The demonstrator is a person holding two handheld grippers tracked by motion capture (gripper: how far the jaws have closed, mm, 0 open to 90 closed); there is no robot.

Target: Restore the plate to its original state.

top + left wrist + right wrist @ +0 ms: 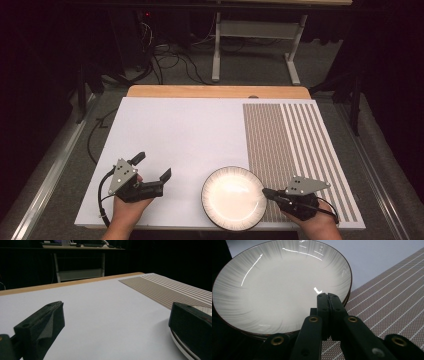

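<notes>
Plate (round, glossy, streaked rim) lies on smooth mat.

The left claw's right jaw is hiding most of the plate in the left gripper view, the picture's right edge cutting both off.

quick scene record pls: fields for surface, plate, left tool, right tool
surface: white board with a brown striped mat on its right part
plate: white plate, dark rim, empty, near edge, partly over the mat's edge
left tool: open, nothing between the jaws, left of the plate
right tool: shut, empty, tips over the plate's right rim; contact unclear
</notes>
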